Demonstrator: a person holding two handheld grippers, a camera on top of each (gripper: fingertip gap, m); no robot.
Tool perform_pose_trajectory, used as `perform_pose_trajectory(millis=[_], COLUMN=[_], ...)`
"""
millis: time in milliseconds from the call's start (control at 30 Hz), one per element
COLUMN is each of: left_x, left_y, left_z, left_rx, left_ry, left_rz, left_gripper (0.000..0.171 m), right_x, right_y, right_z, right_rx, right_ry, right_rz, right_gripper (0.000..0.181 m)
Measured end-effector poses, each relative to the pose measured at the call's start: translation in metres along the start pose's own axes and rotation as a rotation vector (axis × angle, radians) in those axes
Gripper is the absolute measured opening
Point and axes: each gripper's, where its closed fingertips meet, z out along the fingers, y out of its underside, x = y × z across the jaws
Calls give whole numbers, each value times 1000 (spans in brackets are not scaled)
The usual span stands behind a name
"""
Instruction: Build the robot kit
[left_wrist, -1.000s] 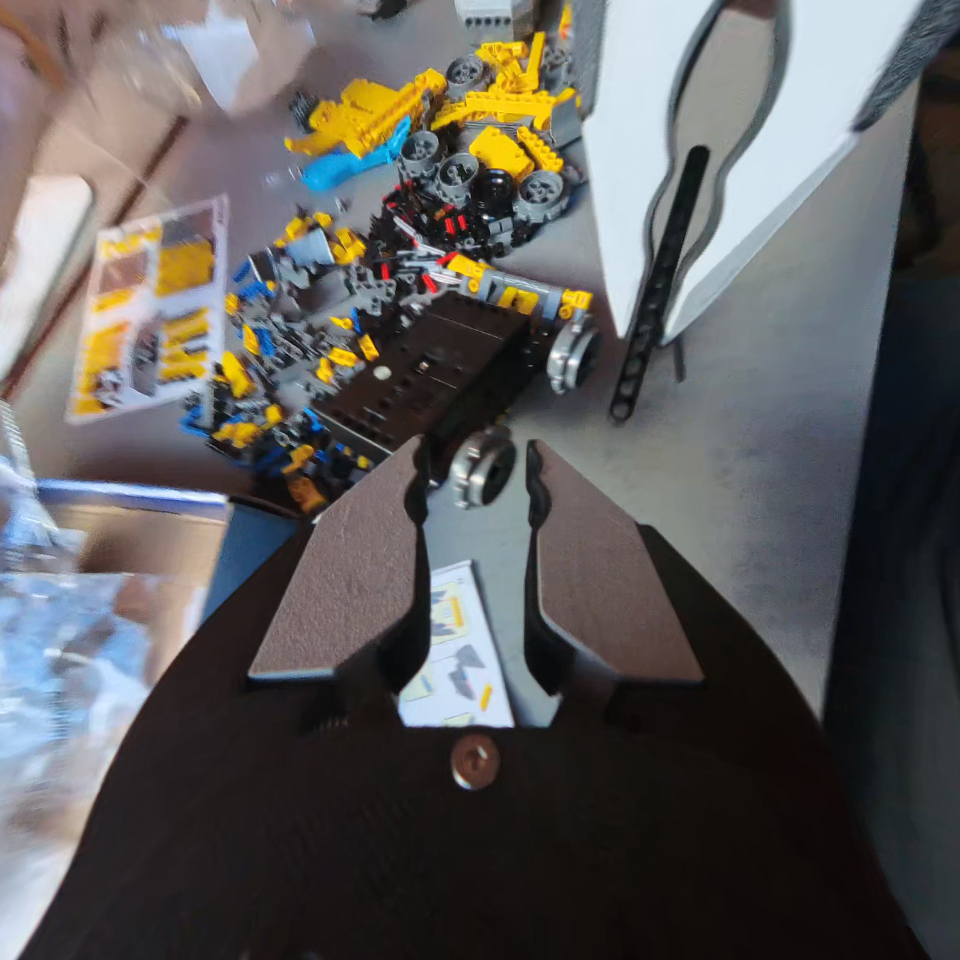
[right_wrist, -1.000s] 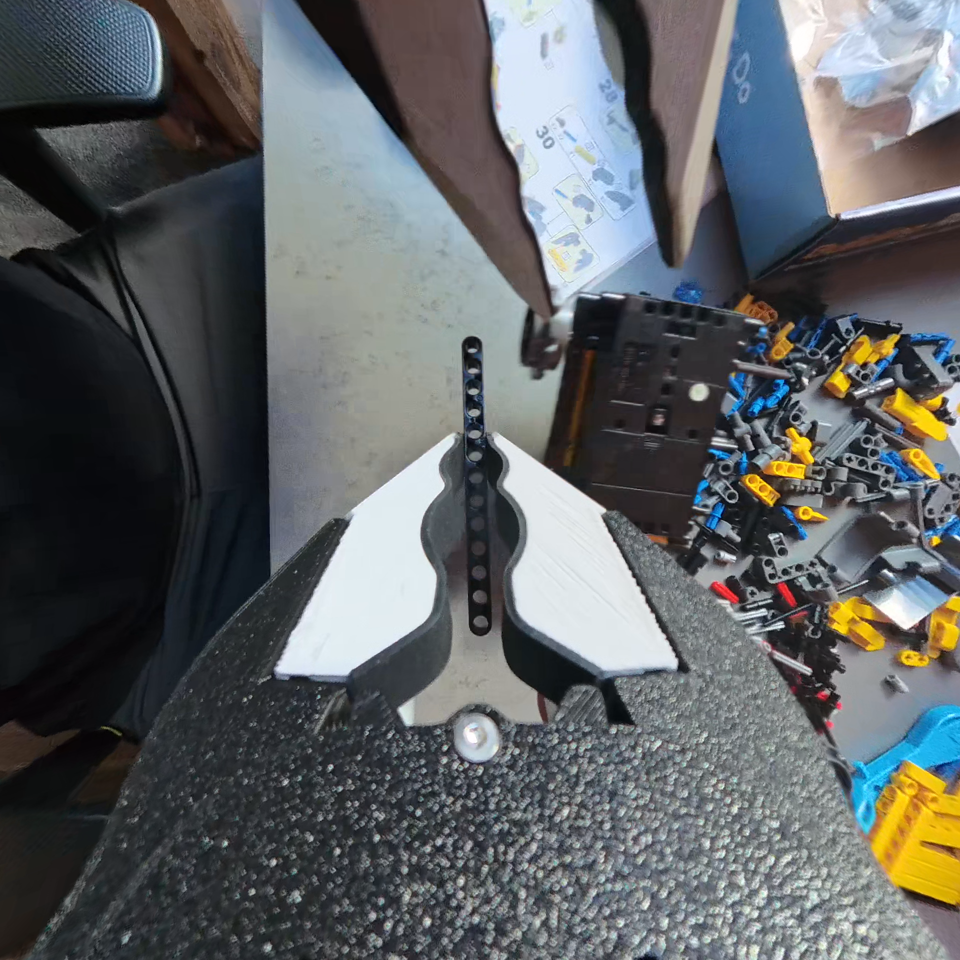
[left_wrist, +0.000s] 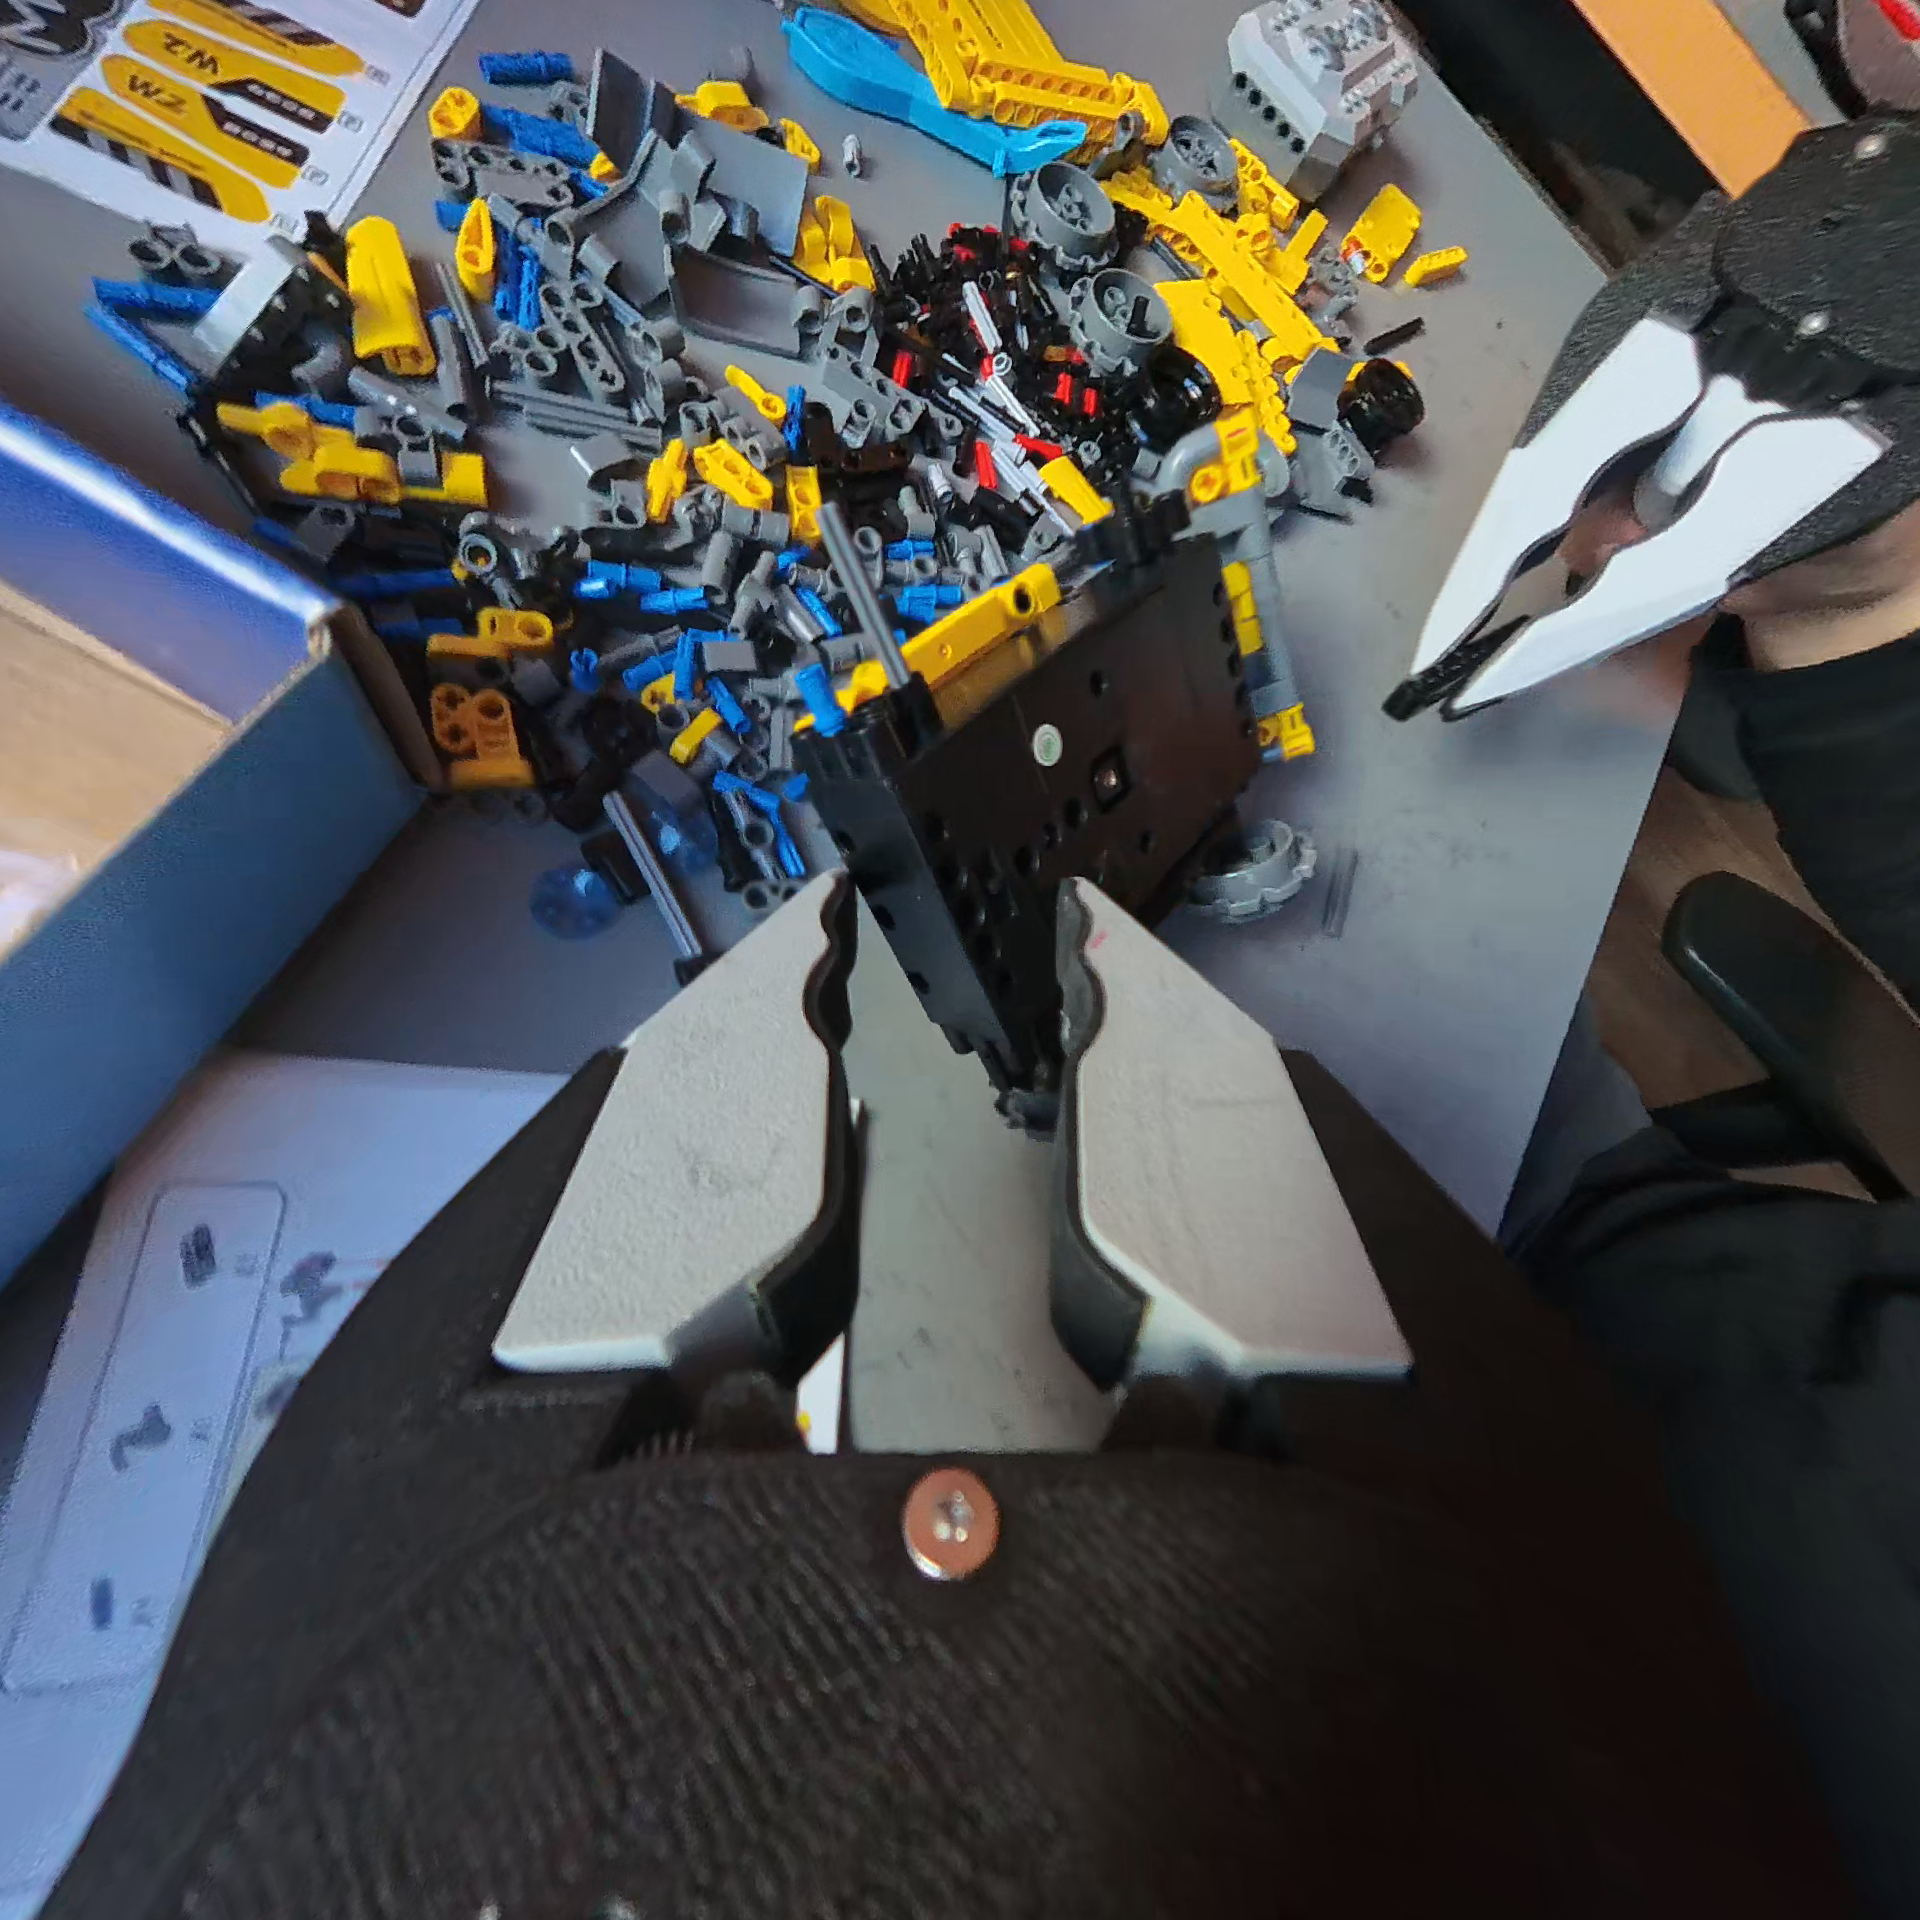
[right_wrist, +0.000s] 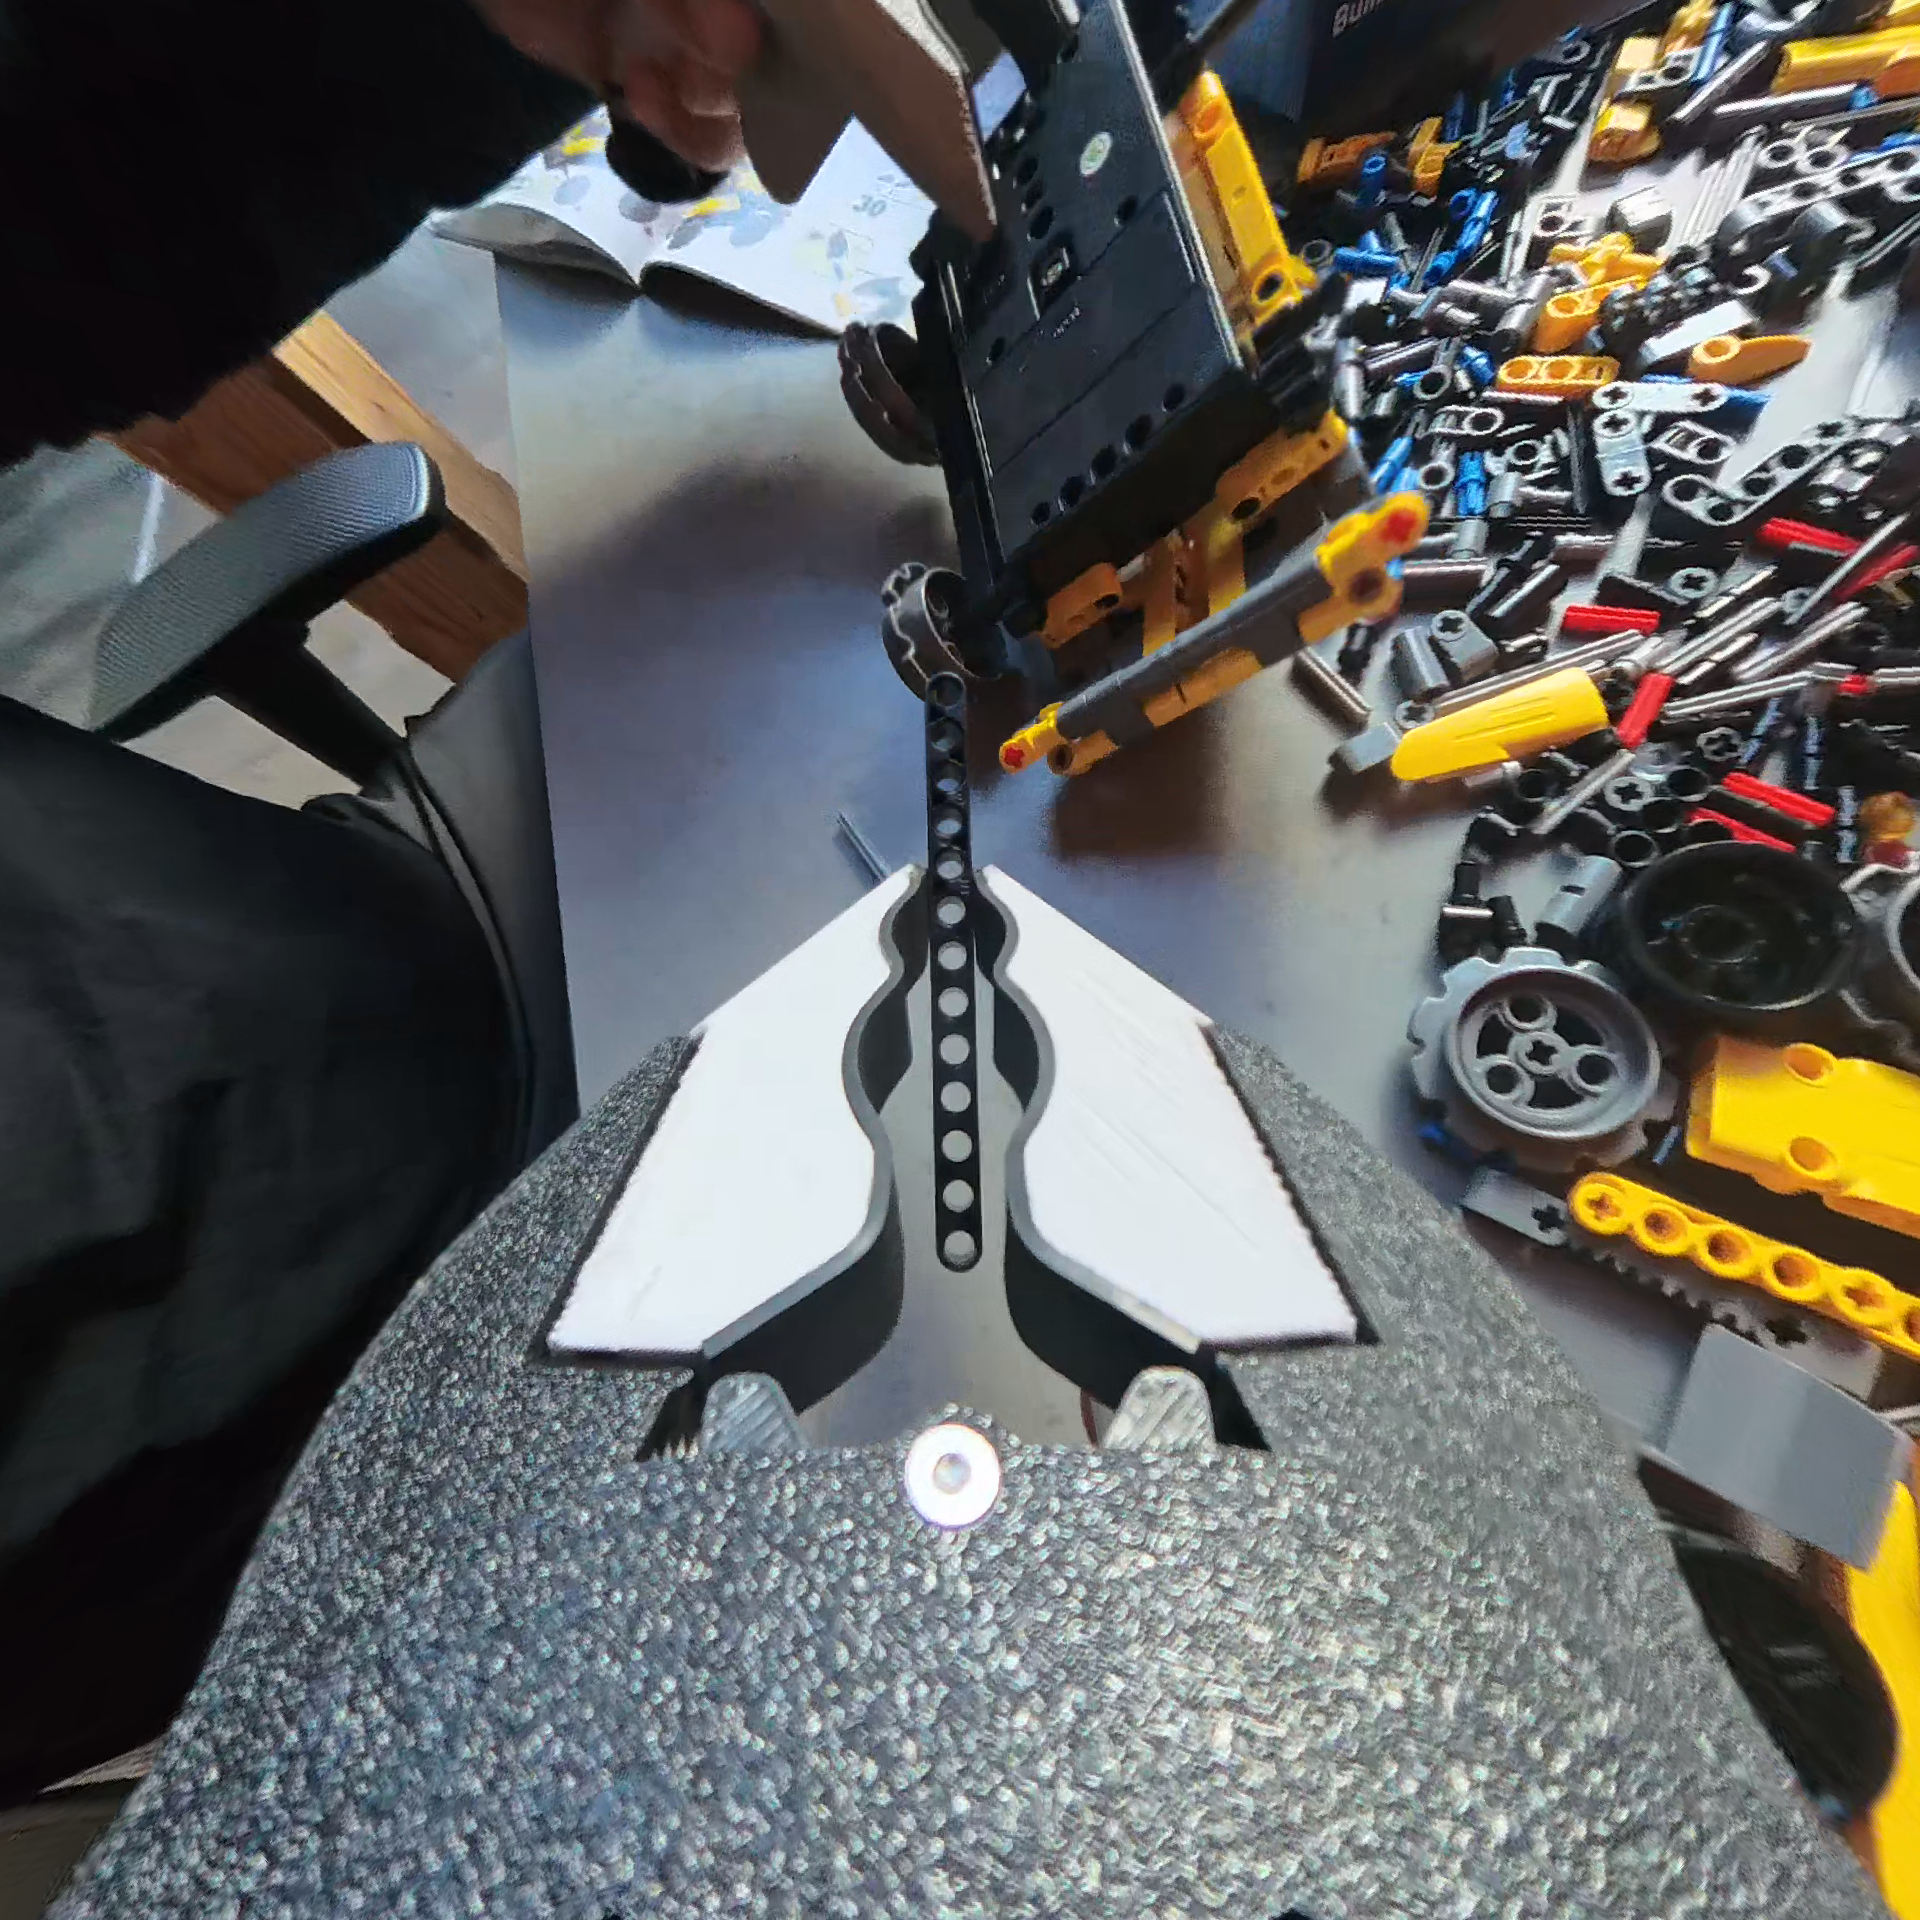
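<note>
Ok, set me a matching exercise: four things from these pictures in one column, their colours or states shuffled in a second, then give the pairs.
Things:
1. black beam with holes
2. black block assembly
3. blue box
4. grey toothed wheel

States:
A. lying flat on the table among loose pieces
B. clamped in the right gripper
C. open, at the table's edge beside the pile
D. tilted up, gripped by the left gripper

Pairs: 1-B, 2-D, 3-C, 4-A

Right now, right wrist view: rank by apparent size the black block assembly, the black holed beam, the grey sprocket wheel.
1. black block assembly, clearly largest.
2. black holed beam, long but thin, nearest the camera, so its rank over the wheel is unsure.
3. grey sprocket wheel.
</note>
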Motion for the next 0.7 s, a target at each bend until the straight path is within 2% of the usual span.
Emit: perform_pose_trajectory(millis=[267, 433, 567, 700], left_x=[15, 42, 56, 58], left_y=[22, 37, 51, 46], left_z=[-19, -29, -35, -59], left_rx=[112, 193, 198, 212], left_ry=[-74, -39, -43, -80], left_rz=[-72, -119, -81, -8], left_gripper=[32, 31, 31, 31], right_x=[-1, -16, -10, 2], right_y=[5, 12, 22, 36], right_z=[10, 10, 12, -3], right_rx=[3, -38, -130, -180], right_ry=[9, -12, 49, 117], right_rz=[-8, -100, -142, -135], right_gripper=[8, 8, 8, 8])
